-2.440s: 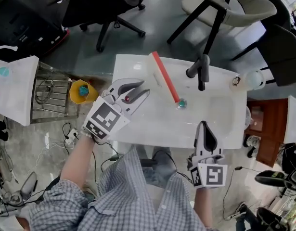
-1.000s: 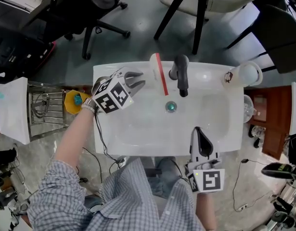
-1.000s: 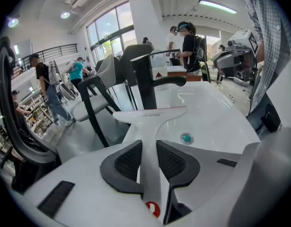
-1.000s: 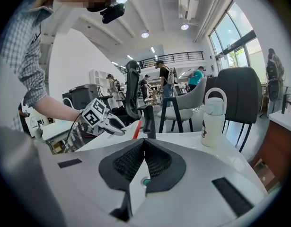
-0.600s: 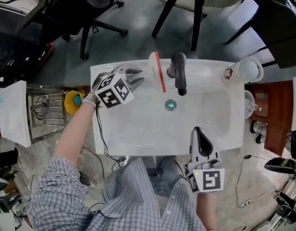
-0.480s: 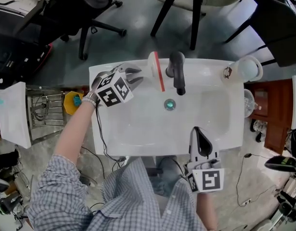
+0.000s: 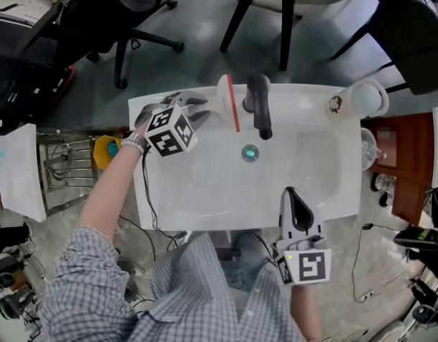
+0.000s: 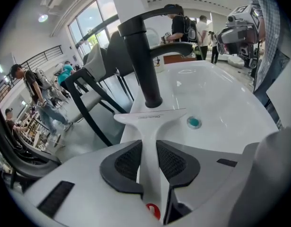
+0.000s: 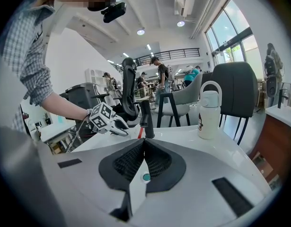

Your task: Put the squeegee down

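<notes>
The white sink [image 7: 325,184] is holding only its teal drain plug [image 7: 250,152], and a white bottle [image 7: 365,98] is standing at its two o'clock corner. The left gripper [image 7: 204,111] is pinching the squeegee [image 7: 228,102] by the handle at eleven o'clock, just beside the black tap [image 7: 259,105]. Moments ago the squeegee was slanting over the drain. The right gripper [image 7: 293,194], jaws pressed together and empty, is keeping to five o'clock.
</notes>
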### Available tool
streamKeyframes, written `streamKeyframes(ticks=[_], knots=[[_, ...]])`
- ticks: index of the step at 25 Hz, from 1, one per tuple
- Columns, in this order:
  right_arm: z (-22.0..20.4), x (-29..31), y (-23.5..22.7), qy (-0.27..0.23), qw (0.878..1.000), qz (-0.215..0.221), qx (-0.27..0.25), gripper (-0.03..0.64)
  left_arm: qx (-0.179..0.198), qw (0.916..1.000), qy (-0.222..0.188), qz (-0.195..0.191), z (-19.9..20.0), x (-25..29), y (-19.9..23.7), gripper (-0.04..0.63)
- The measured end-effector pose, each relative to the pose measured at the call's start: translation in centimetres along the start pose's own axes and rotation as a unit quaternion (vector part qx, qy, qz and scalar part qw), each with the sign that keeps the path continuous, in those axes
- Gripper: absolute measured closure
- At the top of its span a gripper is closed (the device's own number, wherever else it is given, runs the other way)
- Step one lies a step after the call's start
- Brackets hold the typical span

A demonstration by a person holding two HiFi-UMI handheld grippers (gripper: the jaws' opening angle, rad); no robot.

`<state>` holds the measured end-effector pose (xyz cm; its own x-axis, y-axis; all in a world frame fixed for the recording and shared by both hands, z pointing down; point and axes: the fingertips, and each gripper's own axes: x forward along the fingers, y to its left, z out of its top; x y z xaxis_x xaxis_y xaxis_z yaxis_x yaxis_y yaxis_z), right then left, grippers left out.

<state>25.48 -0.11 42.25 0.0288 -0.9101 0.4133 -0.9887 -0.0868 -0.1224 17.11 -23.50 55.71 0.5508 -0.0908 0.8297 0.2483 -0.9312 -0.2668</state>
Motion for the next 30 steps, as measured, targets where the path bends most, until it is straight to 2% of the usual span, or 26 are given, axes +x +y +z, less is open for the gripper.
streamKeyframes(ticks=[4,7,12,17,27,30], knots=[[-0.1,0.0,0.0,0.002,1.0,-0.002,0.0,0.609,-0.013,0.9999,-0.008,-0.001,0.0,0.1,0.2,0.494],[0.2,0.0,-0.4,0.0,1.0,-0.008,-0.002,0.607,-0.042,0.9989,-0.015,-0.01,-0.2,0.2,0.3,0.447],[0.3,-0.1,-1.1,-0.001,1.0,-0.018,-0.002,0.608,-0.065,0.9976,-0.019,-0.016,-0.5,0.1,0.4,0.409],[0.3,0.0,-0.8,-0.001,1.0,-0.016,-0.004,0.609,-0.067,0.9973,-0.029,-0.001,-0.5,-0.6,0.9,0.382],[1.0,0.4,0.9,-0.009,1.0,0.0,-0.012,0.608,-0.108,0.9914,-0.07,0.023,-0.4,-3.7,1.2,0.378],[1.3,0.5,1.6,-0.013,1.0,0.005,-0.017,0.608,-0.131,0.9855,-0.101,0.04,0.0,-4.7,1.0,0.425]])
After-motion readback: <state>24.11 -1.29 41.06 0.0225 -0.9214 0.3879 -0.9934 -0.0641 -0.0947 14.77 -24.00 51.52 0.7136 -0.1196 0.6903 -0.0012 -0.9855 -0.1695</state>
